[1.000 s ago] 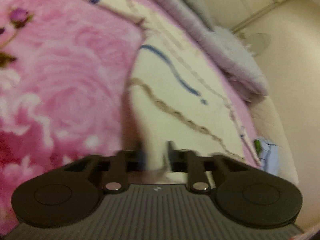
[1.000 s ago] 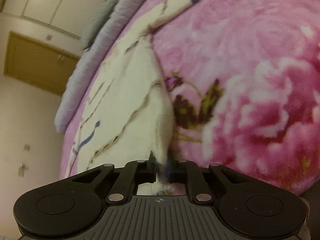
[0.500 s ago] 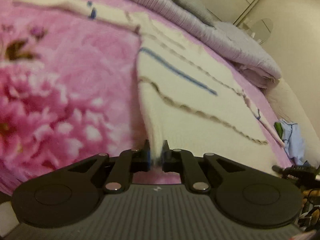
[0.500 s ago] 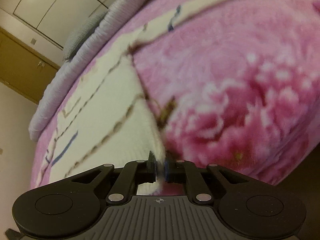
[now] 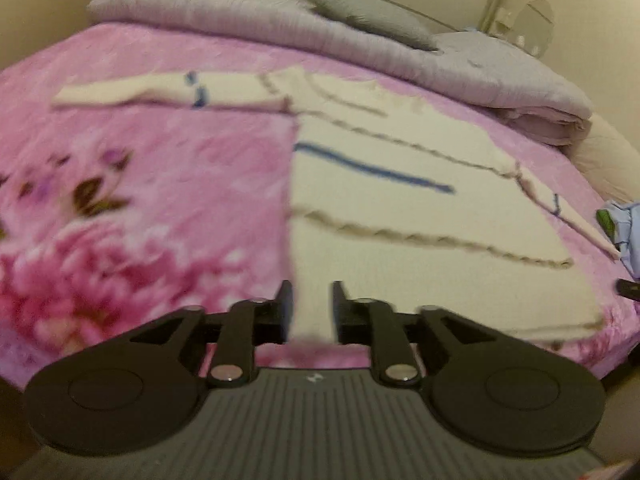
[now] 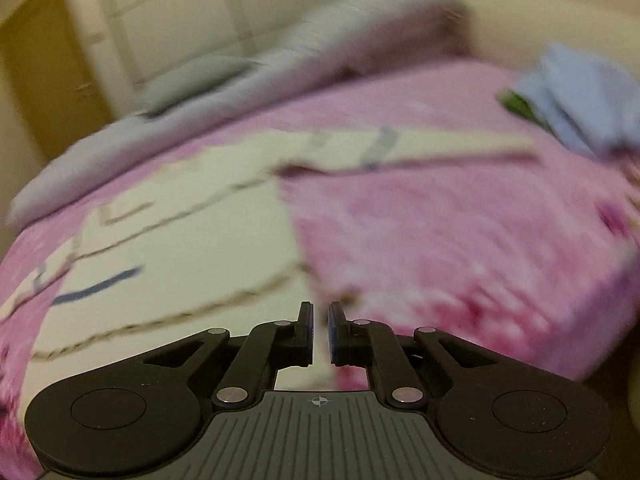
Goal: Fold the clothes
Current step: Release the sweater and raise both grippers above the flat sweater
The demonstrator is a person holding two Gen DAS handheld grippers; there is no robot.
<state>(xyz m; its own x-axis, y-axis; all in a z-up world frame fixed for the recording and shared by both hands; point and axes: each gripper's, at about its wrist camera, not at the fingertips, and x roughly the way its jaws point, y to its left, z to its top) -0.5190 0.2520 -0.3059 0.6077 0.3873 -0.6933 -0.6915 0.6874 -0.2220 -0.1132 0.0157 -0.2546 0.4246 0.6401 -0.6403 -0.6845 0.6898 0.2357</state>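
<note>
A cream sweater (image 5: 400, 208) with blue and brown stripes lies spread flat on a pink floral blanket (image 5: 160, 200), one sleeve (image 5: 160, 90) stretched out to the left. My left gripper (image 5: 312, 304) hovers over the sweater's near hem corner. Its jaws are opening, with the cream fabric showing in the gap and no pad pressing on it. In the right wrist view the sweater (image 6: 180, 260) fills the left half, its other sleeve (image 6: 420, 146) reaching right. My right gripper (image 6: 320, 312) is shut on the sweater's opposite hem corner, a thin strip of cream cloth pinched between the pads.
A folded grey duvet (image 5: 320, 36) and a grey pillow (image 5: 372, 16) lie along the far side of the bed. A light blue garment (image 6: 580, 96) sits at the bed's right edge. The blanket (image 6: 440, 240) drops off at the near edge.
Both grippers have risen, drawn back and rolled level. The left jaws, shut on the hem before, have parted. The right jaws stay shut on the hem.
</note>
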